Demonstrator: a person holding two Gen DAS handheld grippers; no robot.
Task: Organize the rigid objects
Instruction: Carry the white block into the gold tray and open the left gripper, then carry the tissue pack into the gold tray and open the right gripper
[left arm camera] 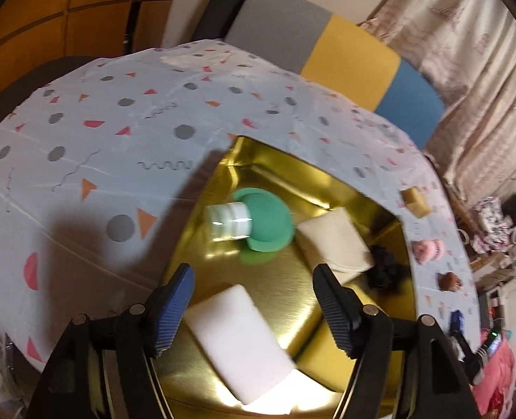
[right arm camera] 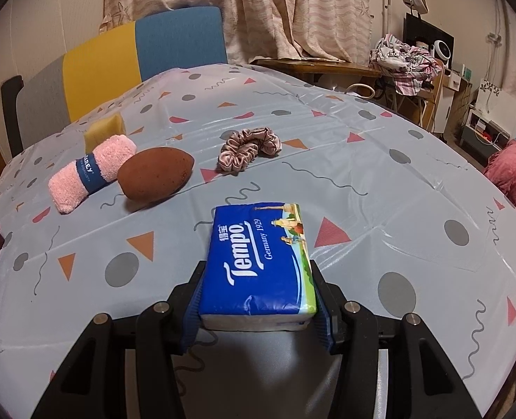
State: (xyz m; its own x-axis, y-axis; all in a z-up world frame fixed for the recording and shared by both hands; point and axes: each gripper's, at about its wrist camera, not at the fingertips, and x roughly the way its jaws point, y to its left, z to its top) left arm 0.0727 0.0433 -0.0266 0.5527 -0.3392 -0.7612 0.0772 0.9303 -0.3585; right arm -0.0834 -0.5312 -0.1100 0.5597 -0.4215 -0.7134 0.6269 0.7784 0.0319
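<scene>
over the gold tin [left arm camera: 394, 209]: left gripper [left arm camera: 254, 310] hovers, jaws spread, empty.
white block [left arm camera: 237, 342]: lies inside, sorted.
right gripper [right arm camera: 258, 307]: clamps tissue pack [right arm camera: 258, 258] for carrying.

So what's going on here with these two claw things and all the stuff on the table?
A person is sorting items by hand-held grippers. The right gripper is clamped on a blue Tempo tissue pack above the tablecloth. The left gripper hangs open over a gold tray that already holds a white block, a beige pad and a green-based bottle.
</scene>
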